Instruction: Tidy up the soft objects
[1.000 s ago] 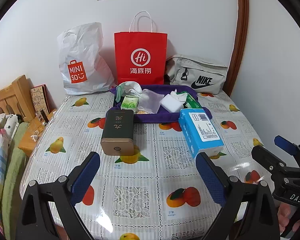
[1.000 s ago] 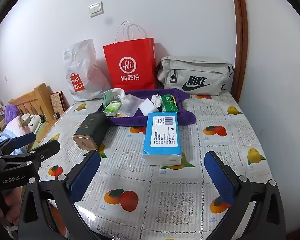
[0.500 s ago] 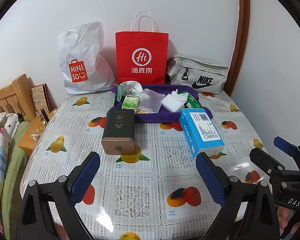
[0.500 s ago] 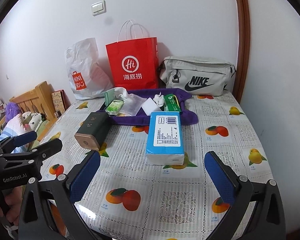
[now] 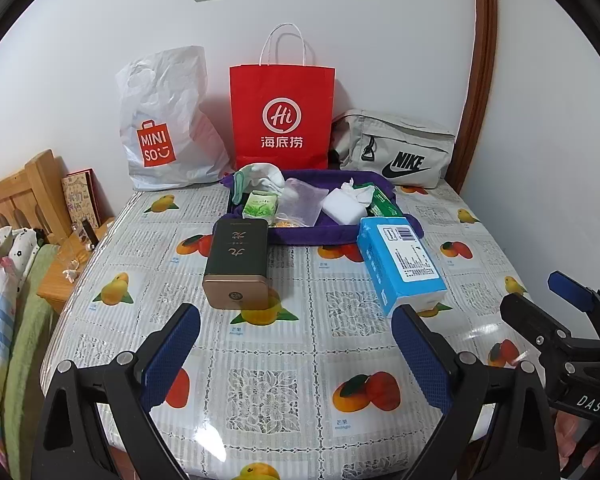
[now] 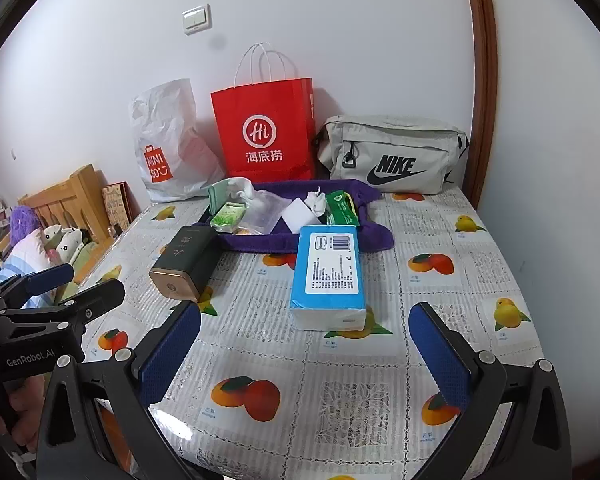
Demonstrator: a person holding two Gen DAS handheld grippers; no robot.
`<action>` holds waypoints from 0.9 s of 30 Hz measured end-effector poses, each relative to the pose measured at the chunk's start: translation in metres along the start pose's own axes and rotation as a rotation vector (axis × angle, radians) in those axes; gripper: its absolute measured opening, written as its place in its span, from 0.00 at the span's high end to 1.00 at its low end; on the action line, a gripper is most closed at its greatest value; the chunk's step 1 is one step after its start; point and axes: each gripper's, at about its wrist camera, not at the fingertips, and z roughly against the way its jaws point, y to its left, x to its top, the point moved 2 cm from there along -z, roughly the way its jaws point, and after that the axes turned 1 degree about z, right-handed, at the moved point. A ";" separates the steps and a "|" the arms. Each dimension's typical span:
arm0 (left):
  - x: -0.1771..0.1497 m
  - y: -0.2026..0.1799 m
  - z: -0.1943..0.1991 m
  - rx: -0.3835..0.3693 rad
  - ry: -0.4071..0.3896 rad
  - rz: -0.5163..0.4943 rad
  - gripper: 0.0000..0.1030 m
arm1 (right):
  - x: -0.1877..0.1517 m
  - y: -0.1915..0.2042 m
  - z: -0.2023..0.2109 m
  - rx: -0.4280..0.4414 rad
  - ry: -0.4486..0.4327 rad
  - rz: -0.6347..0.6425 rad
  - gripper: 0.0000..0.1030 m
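Both claws have drifted slightly; nothing on the tabletop (image 5: 284, 364) moved.
Left claw (image 5: 296, 344) and right claw (image 6: 304, 344) hover open, empty, facing the tissue pack (image 6: 328, 276).

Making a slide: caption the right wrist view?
Open right gripper faces blue tissue pack, dark tin and purple tray.

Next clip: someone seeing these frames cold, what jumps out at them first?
Probably the bright red paper shopping bag standing against the white wall, between a white Miniso plastic bag and a grey Nike pouch. Next, the blue tissue pack and dark green tin with gold cap lying on the fruit-print tablecloth, before a purple tray of small items. Both grippers hover open, empty.
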 end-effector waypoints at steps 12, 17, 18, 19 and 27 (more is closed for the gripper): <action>0.000 0.001 0.001 0.000 0.000 0.000 0.06 | 0.000 -0.001 0.004 -0.001 -0.006 -0.001 0.00; -0.001 0.000 0.002 -0.001 0.000 0.001 0.06 | 0.000 0.000 0.003 0.000 -0.006 -0.002 0.00; -0.001 0.000 0.002 0.000 0.000 0.001 0.06 | 0.000 0.000 0.004 0.000 -0.006 -0.001 0.00; -0.001 0.000 0.002 0.000 0.000 0.000 0.06 | 0.000 0.000 0.003 0.000 -0.005 -0.001 0.00; 0.000 0.001 0.001 0.000 0.001 0.000 0.06 | 0.000 0.000 0.006 0.001 -0.010 0.001 0.00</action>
